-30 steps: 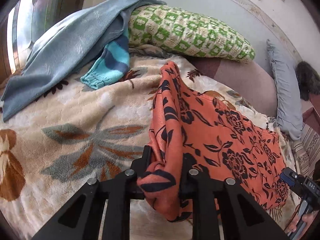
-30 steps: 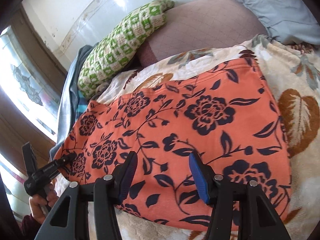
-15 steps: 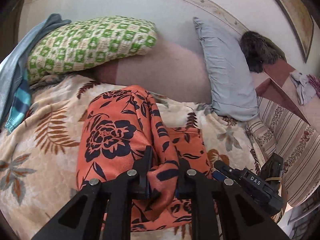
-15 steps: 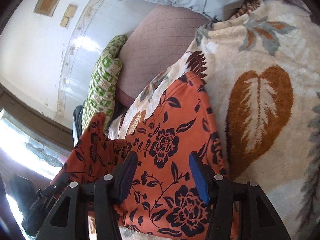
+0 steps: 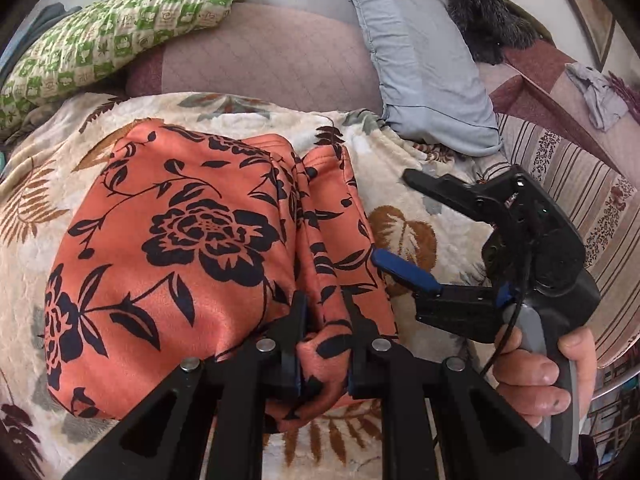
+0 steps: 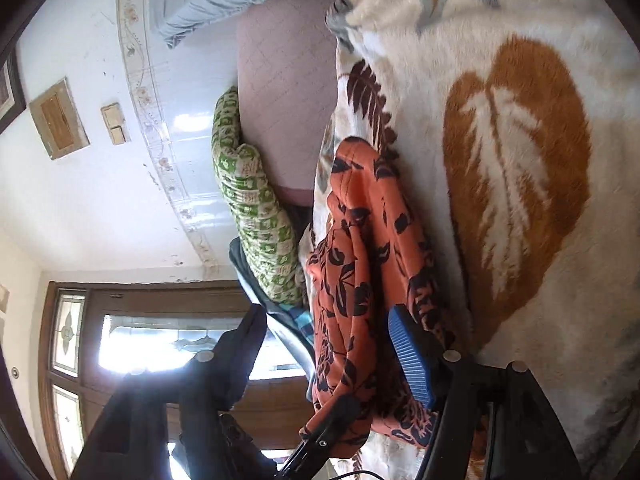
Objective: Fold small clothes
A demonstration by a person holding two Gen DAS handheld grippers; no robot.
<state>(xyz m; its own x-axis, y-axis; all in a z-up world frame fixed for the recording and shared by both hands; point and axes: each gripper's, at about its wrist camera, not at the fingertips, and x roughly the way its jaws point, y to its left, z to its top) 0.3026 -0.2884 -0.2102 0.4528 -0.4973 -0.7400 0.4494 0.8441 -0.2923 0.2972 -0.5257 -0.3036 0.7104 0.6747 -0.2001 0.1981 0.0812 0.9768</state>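
An orange garment with black flowers (image 5: pixel 172 240) lies folded over on the cream leaf-print blanket (image 5: pixel 400 168). My left gripper (image 5: pixel 322 340) is shut on a bunched edge of the garment at its near right corner. My right gripper (image 5: pixel 396 224) is open and empty just right of the garment, its blue pad (image 5: pixel 404 272) beside the cloth edge. In the right wrist view the garment (image 6: pixel 356 272) hangs bunched left of the open right gripper (image 6: pixel 324 344), with the left gripper's finger tip (image 6: pixel 320 440) pinching its lower edge.
A green checked pillow (image 5: pixel 116 28), a mauve cushion (image 5: pixel 272 52) and a grey-blue pillow (image 5: pixel 424 64) lie at the bed's head. A striped sheet (image 5: pixel 580 184) lies at right. In the right wrist view a window (image 6: pixel 160 344) is behind.
My left gripper has carried the garment's edge to the right, over the rest, folding it in half. The right gripper has rolled onto its side and stays open beside the cloth.
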